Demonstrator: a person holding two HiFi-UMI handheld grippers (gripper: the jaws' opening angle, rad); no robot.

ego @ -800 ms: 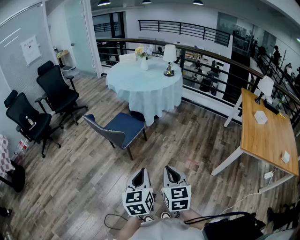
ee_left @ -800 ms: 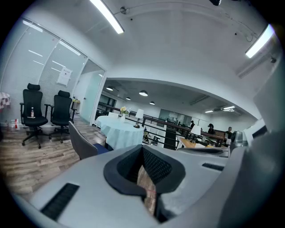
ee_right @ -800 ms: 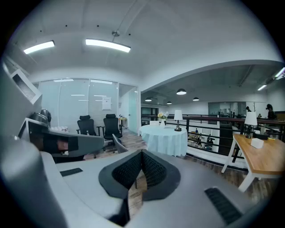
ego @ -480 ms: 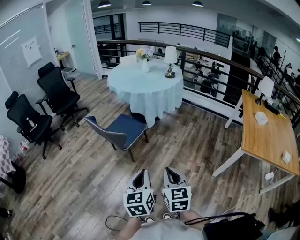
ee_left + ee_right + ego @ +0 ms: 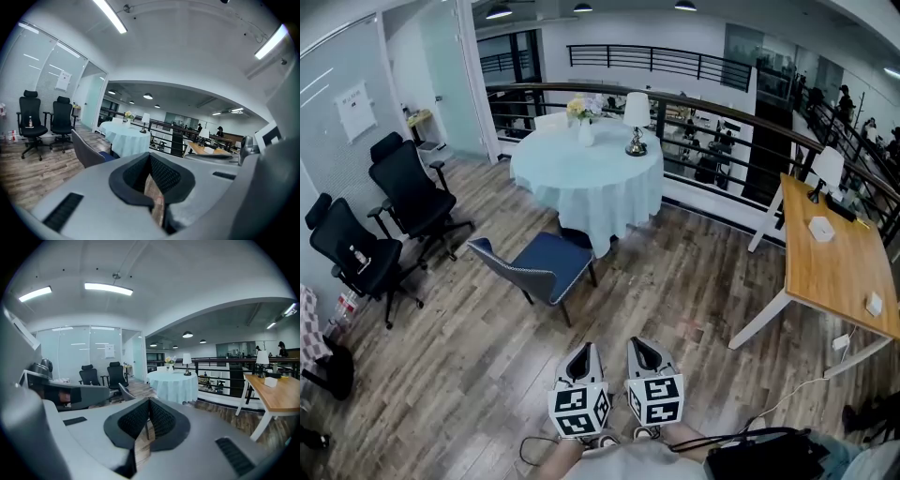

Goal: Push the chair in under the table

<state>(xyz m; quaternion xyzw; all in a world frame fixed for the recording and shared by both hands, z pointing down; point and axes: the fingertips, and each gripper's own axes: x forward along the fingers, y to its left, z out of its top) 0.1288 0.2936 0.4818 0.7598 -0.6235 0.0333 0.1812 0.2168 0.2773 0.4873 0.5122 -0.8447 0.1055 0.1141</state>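
Note:
A chair (image 5: 539, 267) with a blue seat and grey back stands on the wood floor. It is pulled out in front of a round table (image 5: 586, 178) draped in a pale blue cloth. My left gripper (image 5: 580, 352) and right gripper (image 5: 642, 347) sit side by side at the bottom of the head view, well short of the chair. Both point toward it, shut and empty. The left gripper view shows its closed jaws (image 5: 151, 157) with the chair (image 5: 86, 151) and table (image 5: 123, 136) beyond. The right gripper view shows its jaws (image 5: 149, 401) closed, with the chair (image 5: 125, 392) and table (image 5: 173, 383) ahead.
A lamp (image 5: 636, 117) and a vase of flowers (image 5: 581, 112) stand on the table. Two black office chairs (image 5: 412, 192) (image 5: 352, 246) are at the left wall. A wooden desk (image 5: 839, 267) is at the right, a railing (image 5: 712, 108) behind, and a black bag (image 5: 769, 457) by my feet.
The head view has shifted a little. The grippers stay side by side and the chair stands where it was.

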